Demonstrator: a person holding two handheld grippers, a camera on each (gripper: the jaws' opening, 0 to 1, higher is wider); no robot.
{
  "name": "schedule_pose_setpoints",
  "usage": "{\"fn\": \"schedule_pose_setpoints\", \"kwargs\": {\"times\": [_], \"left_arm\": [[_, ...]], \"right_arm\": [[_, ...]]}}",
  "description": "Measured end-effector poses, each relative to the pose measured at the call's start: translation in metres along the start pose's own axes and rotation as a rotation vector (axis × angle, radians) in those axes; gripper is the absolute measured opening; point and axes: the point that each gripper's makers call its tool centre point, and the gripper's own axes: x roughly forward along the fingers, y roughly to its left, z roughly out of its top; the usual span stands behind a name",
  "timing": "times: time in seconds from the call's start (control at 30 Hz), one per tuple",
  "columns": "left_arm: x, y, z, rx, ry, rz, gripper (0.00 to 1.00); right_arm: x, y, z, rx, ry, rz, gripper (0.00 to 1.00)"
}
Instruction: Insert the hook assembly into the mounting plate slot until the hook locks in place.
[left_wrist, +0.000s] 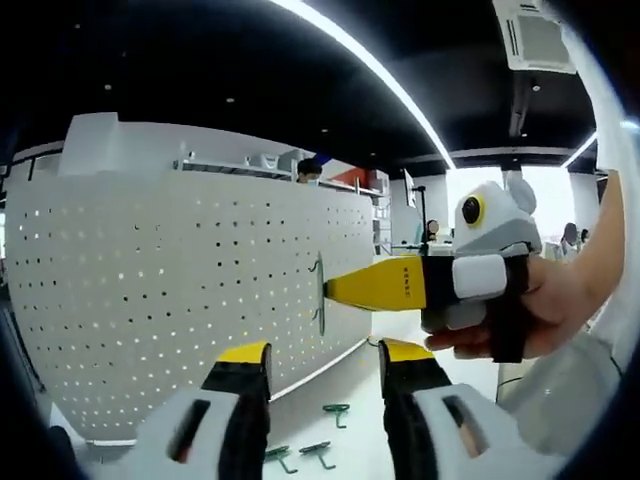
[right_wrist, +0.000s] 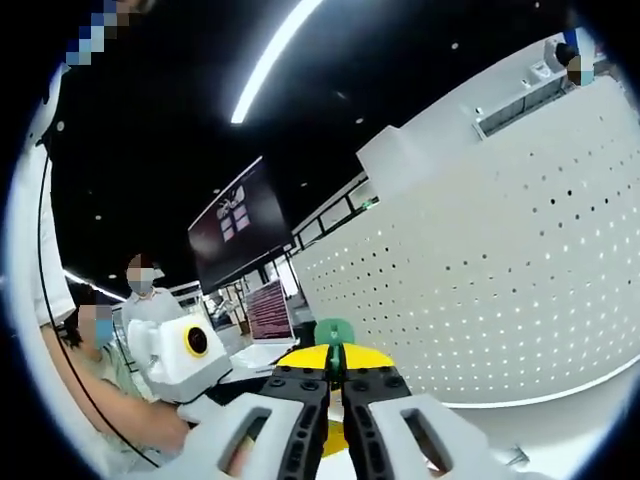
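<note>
The mounting plate is a white perforated pegboard (left_wrist: 190, 290) standing upright on the table; it also fills the right of the right gripper view (right_wrist: 490, 280). My right gripper (left_wrist: 335, 287) comes in from the right with its yellow jaws shut on a green hook (left_wrist: 318, 292), and the hook's end is against the board's face. In its own view my right gripper (right_wrist: 336, 358) pinches the green hook (right_wrist: 333, 333) between closed jaws. My left gripper (left_wrist: 322, 355) is open below the hook, holding nothing, and it sits a little short of the board.
Three spare green hooks (left_wrist: 337, 410) lie on the white table (left_wrist: 350, 440) beneath the board. A hand (left_wrist: 560, 300) holds the right gripper. Dark monitors (right_wrist: 240, 235) and seated people are behind on the left.
</note>
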Motion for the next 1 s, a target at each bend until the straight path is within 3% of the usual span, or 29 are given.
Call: {"fn": "schedule_pose_setpoints", "kwargs": {"times": [0.2,0.53,0.97,1.0], "left_arm": [[0.002,0.002,-0.006,-0.022,0.013,0.006,0.73],[0.001,0.001,-0.014,-0.025,0.037,0.003,0.73],[-0.005,0.005,-0.024,-0.039,0.069,0.017,0.71],[-0.005,0.004,-0.024,-0.039,0.070,0.016,0.71]], "right_arm": [[-0.001,-0.001,0.000,0.010,0.002,-0.001,0.00],[-0.001,-0.003,0.001,-0.013,0.017,-0.020,0.00],[-0.005,-0.024,0.011,-0.505,0.152,-0.203,0.01],[-0.004,-0.022,0.011,-0.474,0.137,-0.202,0.01]]}}
